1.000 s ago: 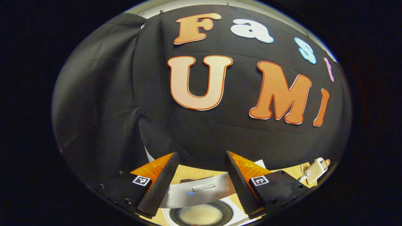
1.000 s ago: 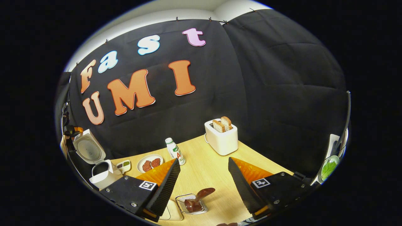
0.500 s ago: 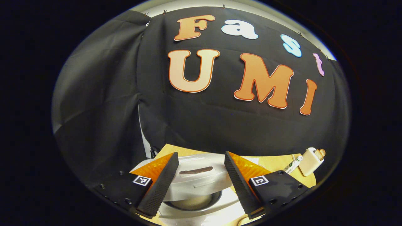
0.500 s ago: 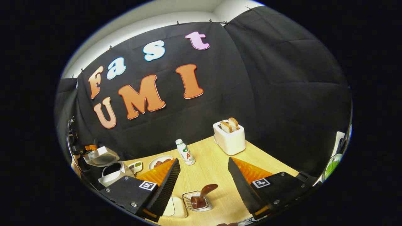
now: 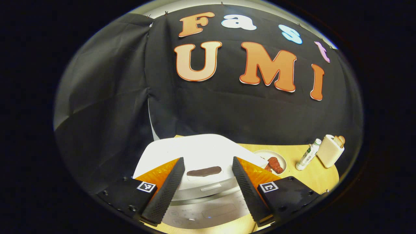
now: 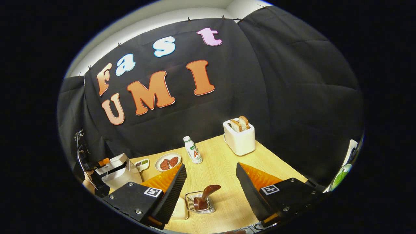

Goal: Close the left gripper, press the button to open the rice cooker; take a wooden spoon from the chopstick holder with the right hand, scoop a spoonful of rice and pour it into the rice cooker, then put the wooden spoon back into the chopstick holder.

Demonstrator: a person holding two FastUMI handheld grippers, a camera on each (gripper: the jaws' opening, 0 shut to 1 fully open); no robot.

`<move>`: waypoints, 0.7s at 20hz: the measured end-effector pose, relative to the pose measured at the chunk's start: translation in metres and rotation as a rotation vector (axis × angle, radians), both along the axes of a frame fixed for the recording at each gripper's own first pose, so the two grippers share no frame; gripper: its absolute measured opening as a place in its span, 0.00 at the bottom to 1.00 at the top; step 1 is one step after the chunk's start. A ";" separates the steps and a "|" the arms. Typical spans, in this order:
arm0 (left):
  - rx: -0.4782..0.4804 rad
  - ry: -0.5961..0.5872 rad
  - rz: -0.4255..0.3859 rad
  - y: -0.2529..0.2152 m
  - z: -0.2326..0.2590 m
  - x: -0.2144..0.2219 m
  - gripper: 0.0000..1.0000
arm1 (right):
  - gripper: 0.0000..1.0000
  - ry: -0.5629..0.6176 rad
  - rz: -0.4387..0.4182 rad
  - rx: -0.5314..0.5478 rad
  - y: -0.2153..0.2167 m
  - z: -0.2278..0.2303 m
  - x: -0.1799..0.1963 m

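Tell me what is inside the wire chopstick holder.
The chopstick holder holds a wooden spoon, its handle leaning out up to the right. The spoon's bowl, down in the basket, is hard to make out.

Rice cooker (image 5: 201, 152) front cut off.

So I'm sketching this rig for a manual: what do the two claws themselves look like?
Both match. The left claw and right claw each have two wedge-shaped fingers with finely ribbed inner faces. Each finger sits on a flat black block with visible screws and a small square black-and-white marker.
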State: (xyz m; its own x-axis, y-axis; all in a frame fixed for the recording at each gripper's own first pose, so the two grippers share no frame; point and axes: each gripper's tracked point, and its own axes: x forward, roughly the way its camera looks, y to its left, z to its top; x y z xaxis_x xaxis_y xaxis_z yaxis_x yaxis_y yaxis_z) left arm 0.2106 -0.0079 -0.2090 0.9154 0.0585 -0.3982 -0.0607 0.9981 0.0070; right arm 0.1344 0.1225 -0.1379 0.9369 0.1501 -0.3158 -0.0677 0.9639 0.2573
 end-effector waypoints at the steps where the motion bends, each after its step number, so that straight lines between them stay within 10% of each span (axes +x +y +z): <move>1: 0.005 0.008 0.002 0.000 -0.006 -0.001 1.00 | 0.95 0.006 0.002 0.000 0.000 -0.002 0.000; 14: 0.043 0.051 -0.021 -0.001 -0.034 -0.011 1.00 | 0.95 0.013 -0.016 0.000 0.000 -0.009 0.004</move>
